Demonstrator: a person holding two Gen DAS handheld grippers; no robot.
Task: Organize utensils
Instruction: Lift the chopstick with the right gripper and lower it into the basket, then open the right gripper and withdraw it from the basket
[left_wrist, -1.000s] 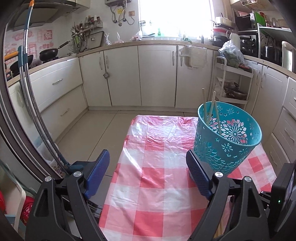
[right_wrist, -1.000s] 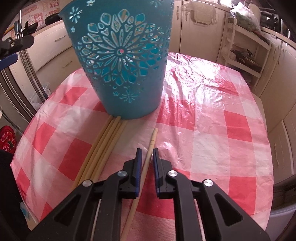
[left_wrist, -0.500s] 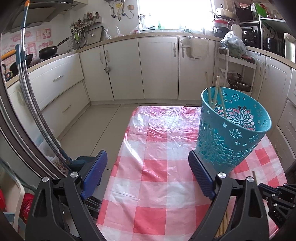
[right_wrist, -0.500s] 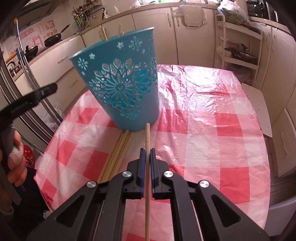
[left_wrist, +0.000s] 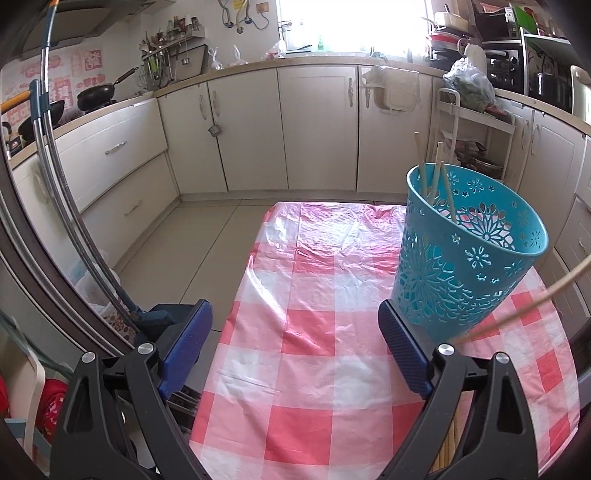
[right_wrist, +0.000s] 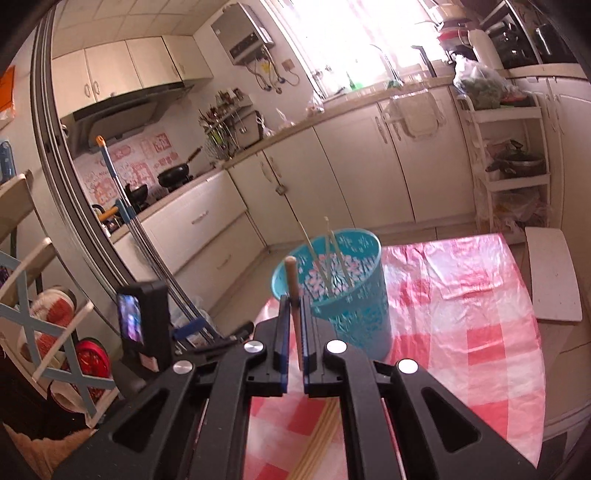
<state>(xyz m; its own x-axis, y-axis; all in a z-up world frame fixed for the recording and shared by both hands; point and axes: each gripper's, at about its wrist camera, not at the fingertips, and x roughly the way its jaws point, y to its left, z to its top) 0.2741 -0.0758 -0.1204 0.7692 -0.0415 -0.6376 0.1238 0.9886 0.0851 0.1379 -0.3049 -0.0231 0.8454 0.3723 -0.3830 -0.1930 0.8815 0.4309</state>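
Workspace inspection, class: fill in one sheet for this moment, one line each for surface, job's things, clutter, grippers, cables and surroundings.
Surface: table under a red-and-white checked cloth.
Job's things: teal basket stands on the cloth with three chopsticks upright inside; one chopstick in the right gripper; more chopsticks lie on the cloth.
Clutter: nothing seen.
Grippers: left gripper open, holding nothing; right gripper shut on the chopstick.
Cables: nothing seen on the table.
Surroundings: kitchen cabinets, wok, mop handle.
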